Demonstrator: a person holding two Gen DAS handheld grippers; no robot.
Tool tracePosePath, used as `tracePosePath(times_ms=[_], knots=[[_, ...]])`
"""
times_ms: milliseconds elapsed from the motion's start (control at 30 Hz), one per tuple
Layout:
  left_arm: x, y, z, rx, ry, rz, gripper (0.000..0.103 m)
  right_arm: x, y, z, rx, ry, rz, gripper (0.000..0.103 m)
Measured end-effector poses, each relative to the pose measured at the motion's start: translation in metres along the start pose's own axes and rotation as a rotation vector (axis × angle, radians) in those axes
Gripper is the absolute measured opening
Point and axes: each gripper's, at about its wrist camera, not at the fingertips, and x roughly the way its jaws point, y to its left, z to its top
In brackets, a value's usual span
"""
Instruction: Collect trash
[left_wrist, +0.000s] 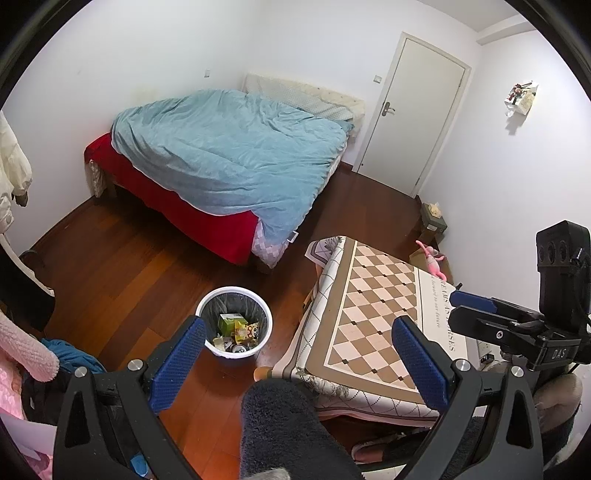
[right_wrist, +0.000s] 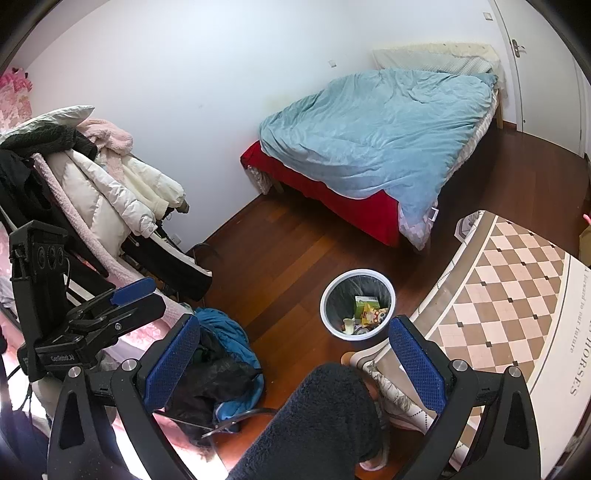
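A white trash bin (left_wrist: 207, 302) (right_wrist: 332, 291) with a dark liner stands on the wooden floor beside the table. Inside lie a green carton (left_wrist: 229, 320) (right_wrist: 364, 302), a yellow snack packet (left_wrist: 248, 330) (right_wrist: 375, 314), a can (left_wrist: 240, 349) and pale scraps. My left gripper (left_wrist: 298, 321) hangs open above the floor, right of the bin, holding nothing. Also open and holding nothing, my right gripper (right_wrist: 294, 320) is high over the floor, left of the bin. Each device shows at the edge of the other's view.
A low table (left_wrist: 380, 314) (right_wrist: 509, 295) under a checkered cloth stands right of the bin. A bed with a blue duvet (left_wrist: 229, 155) (right_wrist: 376, 136) fills the back. Coats (right_wrist: 110, 184) pile at left, a blue garment (right_wrist: 229, 339) lies on the floor. A person's dark fleece-clad leg (left_wrist: 280, 424) (right_wrist: 321, 417) rises at bottom centre.
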Motion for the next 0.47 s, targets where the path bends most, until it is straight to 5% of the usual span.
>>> tracePosePath(times_ms=[467], knots=[[-0.0027, 0.0024, -0.0028, -0.011, -0.004, -0.011, 0.103, -0.0024, 0.0027, -0.0022, -0.012, 0.005, 0.003, 0.103]])
